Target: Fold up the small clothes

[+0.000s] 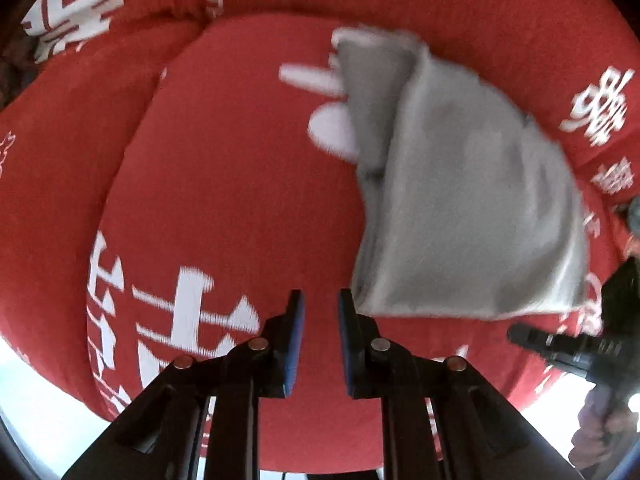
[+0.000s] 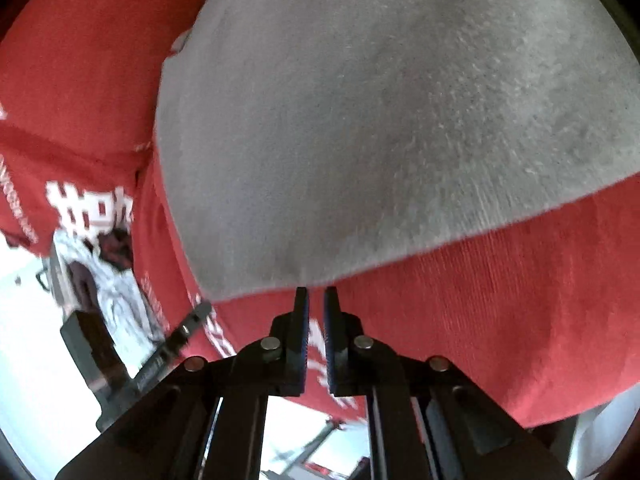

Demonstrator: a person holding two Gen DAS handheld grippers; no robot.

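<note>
Left gripper (image 1: 321, 300): jaws nearly closed, narrow gap, nothing between the pads, pointing steeply down. Right gripper (image 2: 316, 294): jaws drawn almost together, nothing gripped. A hand (image 1: 604, 432) holds its handle.

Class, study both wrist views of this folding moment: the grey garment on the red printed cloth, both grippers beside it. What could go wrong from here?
1. The grey garment looks loosely folded; its far corner stands up, so it may spring open.
2. The right gripper sits shut at the garment's near edge with nothing between its jaws, so a lift could snag it.
3. The left gripper, nearly shut and empty, could catch the red cloth instead.
</note>
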